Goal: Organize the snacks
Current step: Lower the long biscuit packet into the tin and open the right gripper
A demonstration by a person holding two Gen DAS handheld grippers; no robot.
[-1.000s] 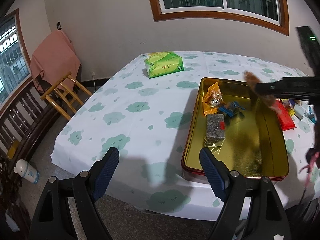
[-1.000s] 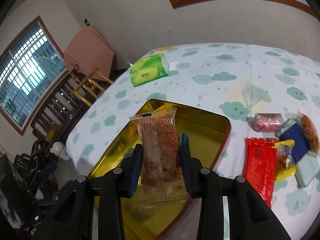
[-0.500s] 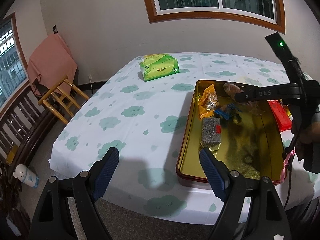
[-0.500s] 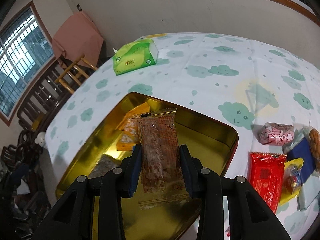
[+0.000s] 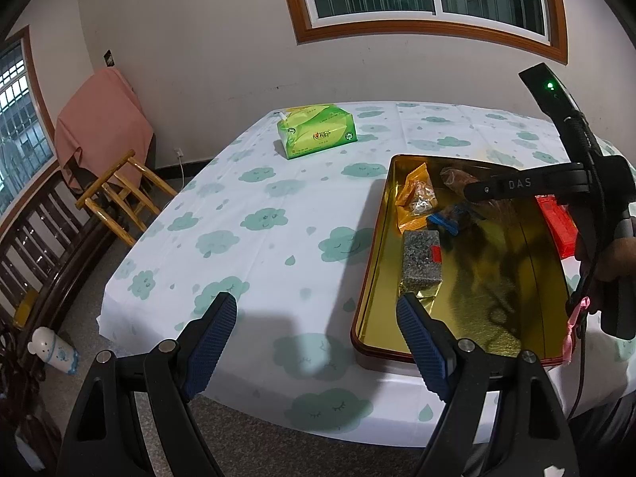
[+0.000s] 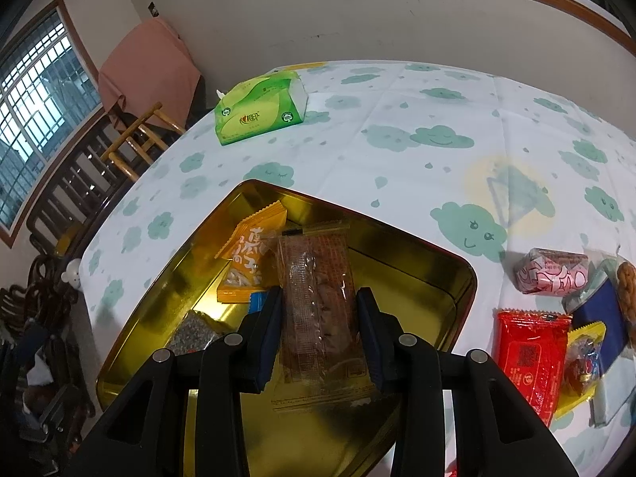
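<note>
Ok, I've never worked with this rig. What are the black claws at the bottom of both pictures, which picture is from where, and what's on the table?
No robot arm here: a person holds a two-finger gripper in each hand, each with a fisheye camera looking along its fingers.

The left wrist view shows the left gripper, open and empty, near the table edge. It also catches the right tool reaching over the gold tin.

The right wrist view shows the right gripper closed on a clear-wrapped brown snack over that tin. The tin holds an orange packet, a blue-wrapped piece and a grey speckled bar.

On the cloud-print tablecloth lie a green tissue pack, a red packet and a pink one.
</note>
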